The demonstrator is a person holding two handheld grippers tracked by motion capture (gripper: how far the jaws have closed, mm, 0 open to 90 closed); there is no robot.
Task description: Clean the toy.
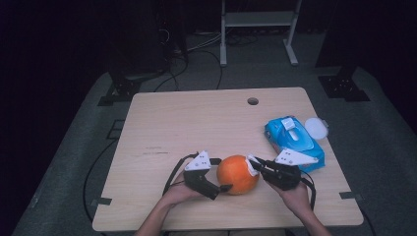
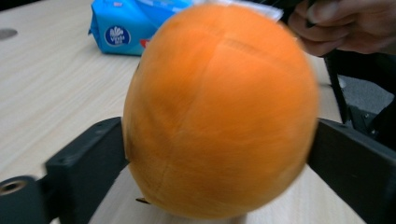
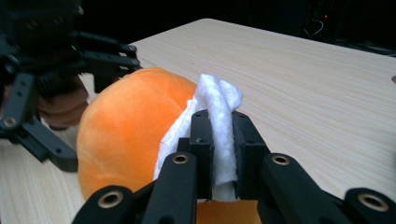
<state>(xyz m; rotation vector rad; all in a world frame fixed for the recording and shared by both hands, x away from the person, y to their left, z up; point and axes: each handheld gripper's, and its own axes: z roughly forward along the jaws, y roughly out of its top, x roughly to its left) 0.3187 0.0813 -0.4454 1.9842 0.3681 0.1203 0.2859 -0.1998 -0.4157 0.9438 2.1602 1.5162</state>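
Dim room, dark grey floor, cables trailing off behind a light wooden table (image 1: 187, 123) with a small round hole near its far edge. On the table, toward 5 o'clock from the middle, sits an orange plush ball (image 1: 237, 174), and both of the person's hands come up from the bottom edge to meet it. The left gripper (image 1: 222, 188) is at the ball's 9 o'clock with its jaws spread wide; in the left gripper view the ball (image 2: 219, 112) sits right between the two black jaws, which stand at its sides with no visible squeeze, so that one looks let go, not clamped. The ball rests on the table there. The right gripper (image 1: 255, 164) comes in from 3 o'clock and is clenched on a folded white wipe (image 3: 217, 126); in the right gripper view the wipe stands up between the closed jaws and presses against the ball's (image 3: 130, 130) upper side. In the high view the wipe (image 1: 252, 166) shows as a small white patch on the ball's right edge. Further out at about 2 o'clock from the ball lies a blue wipes pack (image 1: 294, 141), with a round white lid (image 1: 315, 128) just beside it at the table's right edge.
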